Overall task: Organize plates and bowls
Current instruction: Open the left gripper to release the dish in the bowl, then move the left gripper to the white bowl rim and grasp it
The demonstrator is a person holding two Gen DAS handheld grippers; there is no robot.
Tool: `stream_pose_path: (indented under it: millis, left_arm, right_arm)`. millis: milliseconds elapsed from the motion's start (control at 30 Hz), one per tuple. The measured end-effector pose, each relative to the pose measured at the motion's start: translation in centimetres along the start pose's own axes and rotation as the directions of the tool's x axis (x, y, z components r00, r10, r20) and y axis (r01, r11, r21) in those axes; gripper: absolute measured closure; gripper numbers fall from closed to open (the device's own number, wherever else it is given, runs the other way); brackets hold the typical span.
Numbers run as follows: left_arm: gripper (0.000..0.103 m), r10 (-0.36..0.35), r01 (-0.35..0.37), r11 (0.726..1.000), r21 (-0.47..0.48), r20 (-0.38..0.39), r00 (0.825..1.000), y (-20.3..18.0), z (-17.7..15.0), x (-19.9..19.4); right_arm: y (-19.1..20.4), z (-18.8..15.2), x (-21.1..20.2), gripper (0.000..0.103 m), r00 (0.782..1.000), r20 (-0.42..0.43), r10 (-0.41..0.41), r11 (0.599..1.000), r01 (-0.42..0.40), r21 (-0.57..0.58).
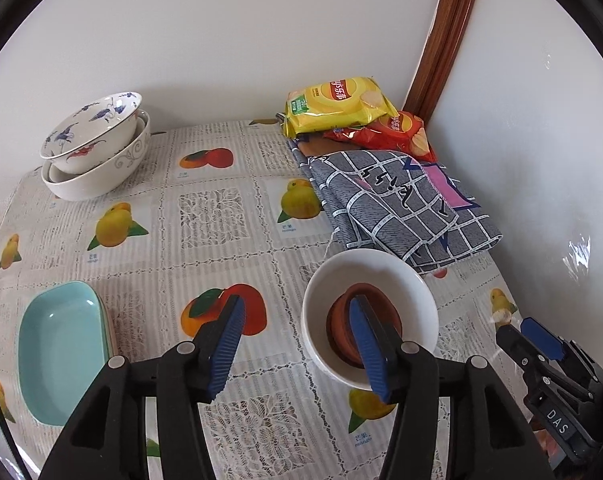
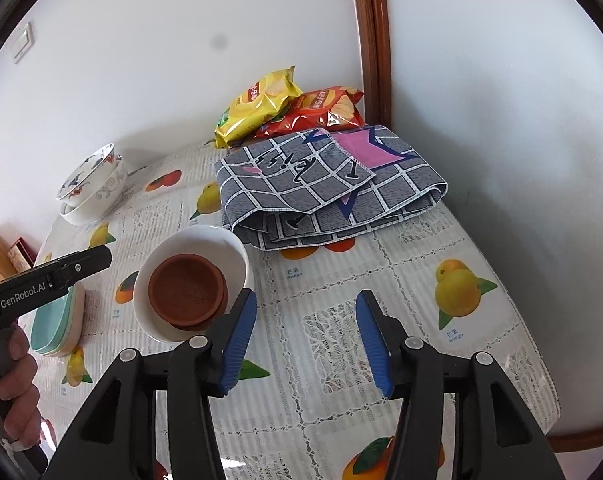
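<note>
A white bowl sits on the fruit-print tablecloth with brown clay saucers stacked inside it. My left gripper hovers over the bowl's left rim, open; its right finger overlaps the saucers in the picture and nothing is pinched. In the right wrist view the same bowl and saucers lie just left of my right gripper, which stands open over bare tablecloth. The left gripper shows there to the bowl's left, apart from it.
Two nested patterned bowls stand at the far left by the wall. Stacked teal rectangular dishes lie near left. A folded grey checked cloth and two chip bags fill the far right corner. A hand grips the left tool.
</note>
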State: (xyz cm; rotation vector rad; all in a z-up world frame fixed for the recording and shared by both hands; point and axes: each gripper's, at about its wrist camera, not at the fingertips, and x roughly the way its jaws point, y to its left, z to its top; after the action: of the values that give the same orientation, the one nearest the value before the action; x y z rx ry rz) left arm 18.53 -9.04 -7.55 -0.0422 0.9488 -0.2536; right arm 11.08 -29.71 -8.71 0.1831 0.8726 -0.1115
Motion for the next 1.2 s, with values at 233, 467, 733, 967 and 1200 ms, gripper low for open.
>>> stream_pose_path:
  millis: [233, 467, 733, 967, 1200]
  left_arm:
    - [0.051, 0.005, -0.006, 1.0, -0.022, -0.044, 0.999, 0.7, -0.7, 1.0]
    - [0.051, -0.023, 0.02, 0.999, -0.03, -0.094, 0.995, 0.7, -0.7, 3.2]
    - [0.051, -0.023, 0.019, 0.999, -0.029, -0.154, 0.988, 0.5, -0.5, 6.2]
    - [0.054, -0.01, 0.007, 1.0, -0.02, -0.178, 0.984, 0.6, -0.4, 7.8]
    - [0.057, 0.005, -0.006, 1.0, -0.004, -0.219, 0.976, 0.6, -0.4, 9.3]
  right_arm:
    - [2.1, 0.7, 1.4, 0.048, 0.999, -0.037, -0.009, 0.998, 0.007, -0.06]
    - [3.3, 1.3, 3.6, 0.048, 0.997, -0.077, 0.022, 0.997, -0.027, -0.068]
    - [3.9, 1.6, 6.7, 0.054, 0.992, -0.129, 0.012, 0.996, -0.024, -0.089]
    - [4.1, 1.2, 9.0, 0.067, 0.983, -0.186, 0.001, 0.995, -0.019, -0.096]
    - [4.3, 1.2, 9.9, 0.067, 0.98, -0.201, -0.01, 0.995, -0.01, -0.096]
